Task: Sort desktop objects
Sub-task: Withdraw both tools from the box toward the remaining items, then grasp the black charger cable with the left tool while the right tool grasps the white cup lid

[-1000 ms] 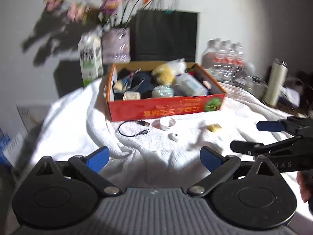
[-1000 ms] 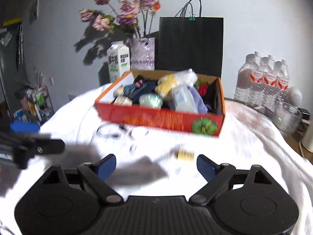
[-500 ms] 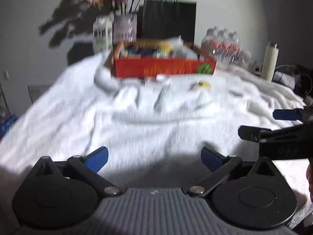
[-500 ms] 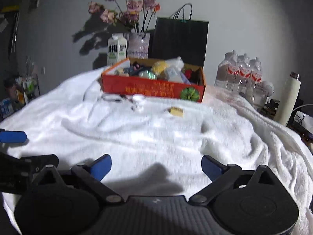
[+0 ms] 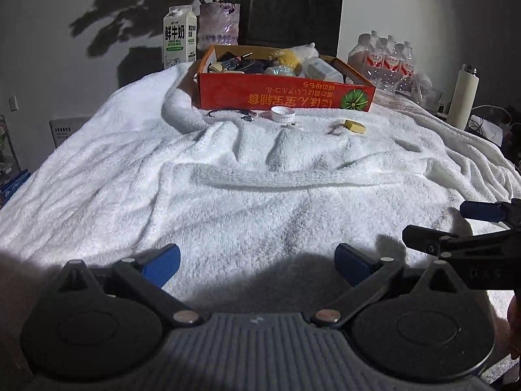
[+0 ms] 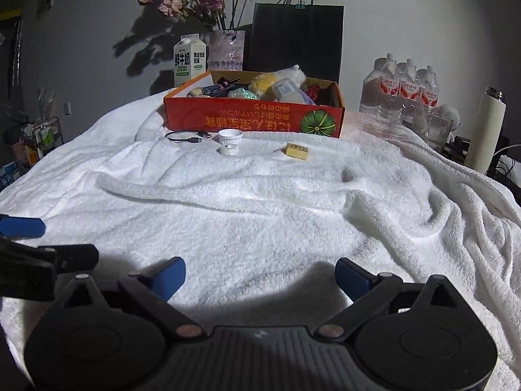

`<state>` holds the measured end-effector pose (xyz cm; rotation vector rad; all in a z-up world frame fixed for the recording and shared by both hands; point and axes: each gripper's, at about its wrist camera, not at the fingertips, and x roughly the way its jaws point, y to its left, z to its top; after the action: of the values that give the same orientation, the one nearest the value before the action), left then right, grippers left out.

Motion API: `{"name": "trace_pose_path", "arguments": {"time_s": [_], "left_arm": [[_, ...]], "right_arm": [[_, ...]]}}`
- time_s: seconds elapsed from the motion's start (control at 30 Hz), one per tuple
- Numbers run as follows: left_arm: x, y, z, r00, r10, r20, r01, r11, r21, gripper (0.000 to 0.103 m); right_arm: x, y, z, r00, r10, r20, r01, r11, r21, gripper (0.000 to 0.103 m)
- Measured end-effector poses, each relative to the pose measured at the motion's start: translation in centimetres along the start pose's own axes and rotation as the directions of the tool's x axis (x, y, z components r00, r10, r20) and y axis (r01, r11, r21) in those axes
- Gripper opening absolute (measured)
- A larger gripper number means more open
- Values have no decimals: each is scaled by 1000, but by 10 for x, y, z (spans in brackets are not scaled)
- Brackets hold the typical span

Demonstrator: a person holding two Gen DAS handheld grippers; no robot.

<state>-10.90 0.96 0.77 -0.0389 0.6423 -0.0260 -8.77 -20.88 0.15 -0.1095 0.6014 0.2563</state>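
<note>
A: Both grippers low over the towel, near edge. Left gripper (image 5: 257,265) has its jaws spread wide w/ nothing between, just white towel (image 5: 260,202) under them. Right gripper (image 6: 260,275) same: jaws apart, empty, and they've just been opening a bit more.

B: Where's the stuff to sort?

A: All well ahead of both tools, far side of the towel. Red cardboard box (image 6: 254,120) straight ahead, already packed w/ mixed items. Just in front of it, on the towel: black cable (image 6: 189,137) ahead-left, white cap (image 6: 230,135) next to it w/ a small white piece (image 6: 229,150) touching its near side, and a small yellow block (image 6: 297,151) ahead, slightly right.

B: Grippers close to each other?

A: Side by side. From the left wrist cam the right one pokes in at the right edge; from the right cam the left one sits at the left edge.

B: Behind the box?

A: Milk carton (image 6: 189,60), vase w/ flowers (image 6: 226,50), black paper bag (image 6: 294,37). Water bottles (image 6: 402,89) off to the right.
</note>
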Motion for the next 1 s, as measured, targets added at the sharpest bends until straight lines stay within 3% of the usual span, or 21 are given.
{"name": "trace_pose_path", "arguments": {"time_s": [0.27, 0.53, 0.63, 0.73, 0.77, 0.93, 1.0], "left_arm": [[15, 10, 55, 998, -31, 53, 30, 999, 22, 103], [84, 24, 126, 994, -1, 112, -19, 984, 179, 99], [129, 39, 147, 995, 67, 74, -80, 981, 179, 76], [176, 60, 167, 998, 60, 2, -59, 989, 135, 62], [190, 66, 172, 998, 63, -22, -61, 994, 95, 50], [233, 74, 183, 995, 40, -95, -35, 998, 55, 37], [238, 69, 184, 996, 42, -84, -35, 996, 76, 31]], "right_arm": [[7, -10, 22, 997, 62, 48, -62, 998, -2, 95], [55, -31, 83, 995, 69, 75, -70, 998, 4, 81], [79, -32, 102, 990, 125, 67, -127, 992, 25, 75], [115, -20, 114, 983, 181, 19, -181, 983, 8, 73], [128, -16, 117, 982, 189, -5, -189, 982, 9, 68], [182, 6, 129, 973, 221, -70, -220, 975, 23, 60], [193, 15, 132, 972, 222, -79, -222, 975, 5, 57]]}}
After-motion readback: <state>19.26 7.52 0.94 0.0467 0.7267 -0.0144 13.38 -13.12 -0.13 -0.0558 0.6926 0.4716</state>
